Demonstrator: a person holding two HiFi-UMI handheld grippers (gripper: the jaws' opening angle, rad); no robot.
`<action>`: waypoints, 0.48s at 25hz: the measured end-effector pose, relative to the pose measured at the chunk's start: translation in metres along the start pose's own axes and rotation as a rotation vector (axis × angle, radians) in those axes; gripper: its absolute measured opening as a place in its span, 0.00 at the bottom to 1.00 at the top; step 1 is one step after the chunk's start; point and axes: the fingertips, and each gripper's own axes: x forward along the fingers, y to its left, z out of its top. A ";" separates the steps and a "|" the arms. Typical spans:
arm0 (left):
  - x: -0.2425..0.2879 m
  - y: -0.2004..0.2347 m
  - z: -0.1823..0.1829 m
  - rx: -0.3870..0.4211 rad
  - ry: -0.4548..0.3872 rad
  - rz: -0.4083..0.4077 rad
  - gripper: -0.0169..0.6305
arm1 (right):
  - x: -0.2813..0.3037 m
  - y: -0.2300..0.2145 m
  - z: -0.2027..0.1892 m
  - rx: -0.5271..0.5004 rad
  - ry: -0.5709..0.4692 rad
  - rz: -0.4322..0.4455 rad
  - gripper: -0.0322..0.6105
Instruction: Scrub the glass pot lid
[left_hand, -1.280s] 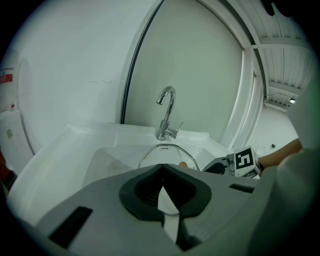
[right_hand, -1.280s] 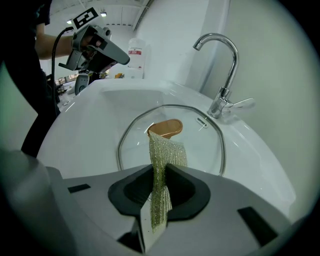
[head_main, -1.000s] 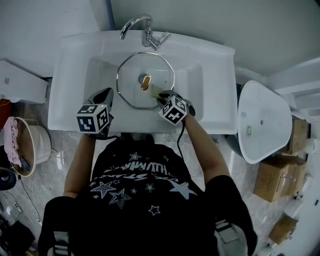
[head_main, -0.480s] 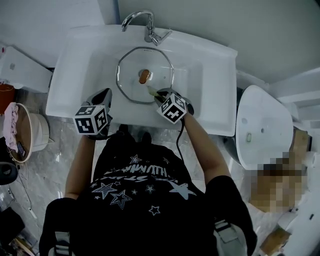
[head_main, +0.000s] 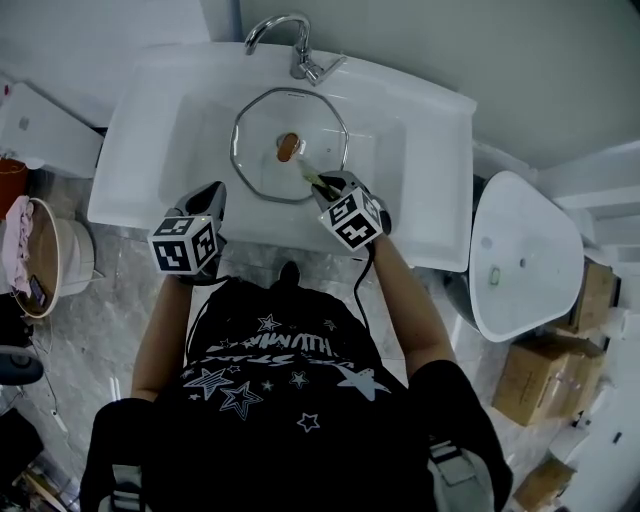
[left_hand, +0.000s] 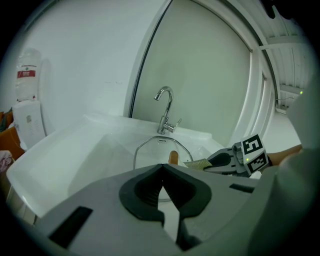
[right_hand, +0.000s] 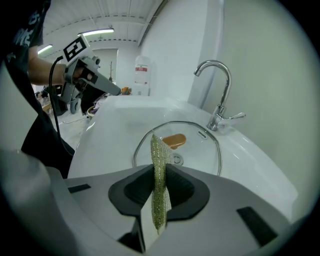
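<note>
An octagonal glass pot lid (head_main: 262, 150) with a brown handle (head_main: 288, 147) lies in the white sink (head_main: 140, 170). My right gripper (head_main: 322, 188) is shut on a yellow-green scouring pad (head_main: 311, 176), held above the lid's near right edge. In the right gripper view the pad (right_hand: 159, 185) stands upright between the jaws, with the lid (right_hand: 200, 150) beyond it. My left gripper (head_main: 213, 196) hovers at the sink's front left rim, shut with nothing in it. In the left gripper view its jaws meet (left_hand: 161, 187), and the lid (left_hand: 150, 152) and right gripper (left_hand: 212, 162) show ahead.
A chrome faucet (head_main: 292, 45) rises behind the lid. To the right on the floor stand a white basin (head_main: 520, 250) and cardboard boxes (head_main: 545, 375). A bucket (head_main: 50, 270) sits on the floor at left, with a white fixture (head_main: 30, 120) beside the sink.
The head view has shifted, so the sink sits higher in frame. My left gripper has drawn back slightly toward the sink's front edge. My right gripper still holds the pad by the lid's near edge.
</note>
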 end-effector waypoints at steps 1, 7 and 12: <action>0.000 0.001 -0.002 -0.003 0.001 -0.004 0.04 | -0.001 0.000 0.001 0.018 -0.005 -0.008 0.15; -0.009 0.014 -0.004 -0.004 0.010 -0.036 0.04 | -0.007 0.000 0.009 0.097 -0.014 -0.074 0.15; -0.025 0.028 -0.002 0.002 0.007 -0.061 0.04 | -0.016 0.009 0.019 0.160 -0.021 -0.132 0.15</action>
